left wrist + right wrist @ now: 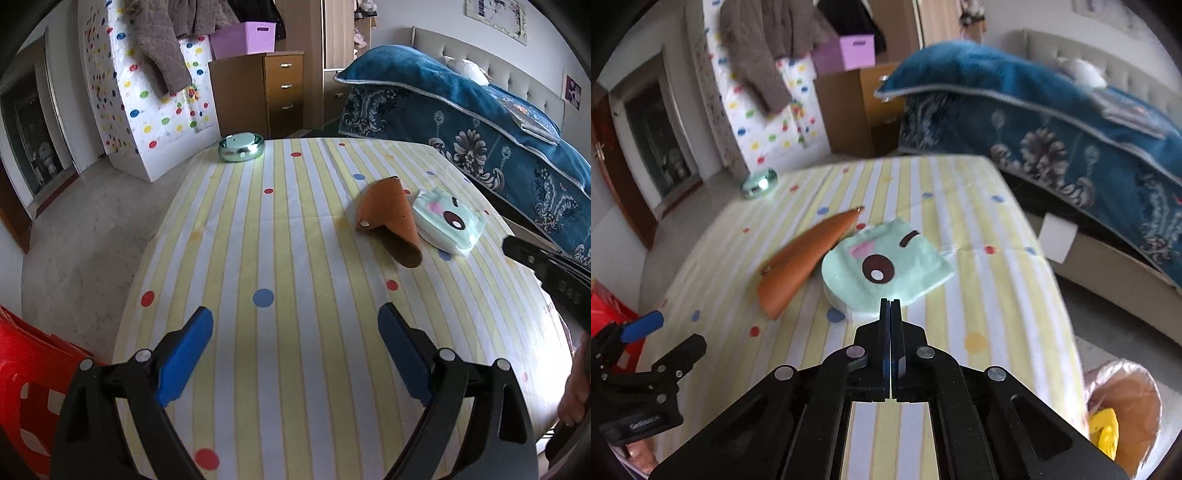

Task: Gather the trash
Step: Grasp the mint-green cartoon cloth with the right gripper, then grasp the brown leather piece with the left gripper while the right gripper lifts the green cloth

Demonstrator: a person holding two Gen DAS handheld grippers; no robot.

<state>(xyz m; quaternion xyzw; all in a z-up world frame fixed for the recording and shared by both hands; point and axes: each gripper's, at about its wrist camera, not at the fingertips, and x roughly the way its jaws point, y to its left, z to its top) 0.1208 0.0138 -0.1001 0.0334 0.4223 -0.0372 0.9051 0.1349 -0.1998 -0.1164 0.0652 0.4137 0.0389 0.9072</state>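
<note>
While the right gripper (890,301) hangs pressed together, empty, the orange leather cone-shaped pouch (389,218) lies toward the table's (295,258) right edge, tip pointing to the far edge, touching the mint cartoon-face tissue pack (448,221); left gripper (295,321) spread

A bed draped in a blue floral blanket (480,122) fills the right of a daylit bedroom; left of it stand a wooden drawer cabinet (258,96), a lilac storage basket (243,37) on top, and a polka-dot panel (147,110) above pale marble flooring (81,236).
</note>
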